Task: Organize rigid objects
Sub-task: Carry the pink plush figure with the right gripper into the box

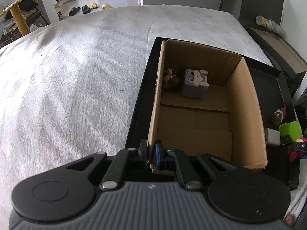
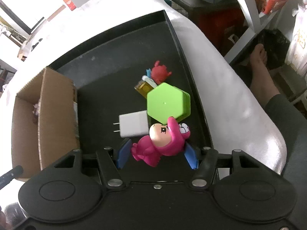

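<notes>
My right gripper (image 2: 157, 153) is shut on a pink cartoon figurine (image 2: 163, 140), its blue pads (image 2: 123, 152) pressing both flanks just above the black tray (image 2: 115, 57). Beyond it lie a white plug charger (image 2: 133, 123), a green hexagonal box (image 2: 167, 101), a gold block (image 2: 144, 88) and a red figure (image 2: 160, 72). My left gripper (image 1: 150, 149) is shut on the near left wall of the open cardboard box (image 1: 245, 99). Inside the box at its far end stand a grey cube figure (image 1: 194, 84) and a small brown figure (image 1: 171, 79).
The tray (image 1: 142, 88) rests on a white plush cover (image 1: 76, 76) that stretches wide to the left. A dark side table (image 1: 278, 46) with a cup stands at the far right. A person's bare foot (image 2: 259, 57) and sleeve show beside the tray's right edge.
</notes>
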`<action>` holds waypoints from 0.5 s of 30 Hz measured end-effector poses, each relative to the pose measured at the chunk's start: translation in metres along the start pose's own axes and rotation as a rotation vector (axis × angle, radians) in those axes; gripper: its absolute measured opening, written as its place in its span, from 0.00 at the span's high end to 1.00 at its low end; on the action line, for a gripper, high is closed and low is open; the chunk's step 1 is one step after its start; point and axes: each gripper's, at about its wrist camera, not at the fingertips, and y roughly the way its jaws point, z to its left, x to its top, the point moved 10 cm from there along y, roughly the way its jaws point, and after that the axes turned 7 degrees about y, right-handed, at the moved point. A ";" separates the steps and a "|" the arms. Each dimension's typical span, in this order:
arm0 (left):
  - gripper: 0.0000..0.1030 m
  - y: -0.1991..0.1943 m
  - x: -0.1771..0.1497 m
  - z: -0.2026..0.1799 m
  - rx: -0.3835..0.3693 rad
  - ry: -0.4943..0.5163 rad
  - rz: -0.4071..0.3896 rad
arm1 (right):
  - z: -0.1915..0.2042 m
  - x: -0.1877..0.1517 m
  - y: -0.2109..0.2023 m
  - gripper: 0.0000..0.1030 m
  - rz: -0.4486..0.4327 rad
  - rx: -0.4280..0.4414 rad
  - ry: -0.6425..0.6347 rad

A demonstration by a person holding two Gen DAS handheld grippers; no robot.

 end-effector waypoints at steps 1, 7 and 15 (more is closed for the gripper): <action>0.92 0.000 0.000 0.001 -0.007 -0.003 -0.001 | 0.002 0.000 -0.002 0.43 -0.004 0.002 -0.001; 0.92 0.000 0.001 0.005 -0.037 -0.016 -0.011 | 0.017 -0.002 -0.015 0.43 -0.016 0.018 -0.020; 0.92 0.000 -0.001 0.008 -0.074 -0.028 -0.020 | 0.047 0.002 -0.033 0.43 -0.038 0.040 -0.059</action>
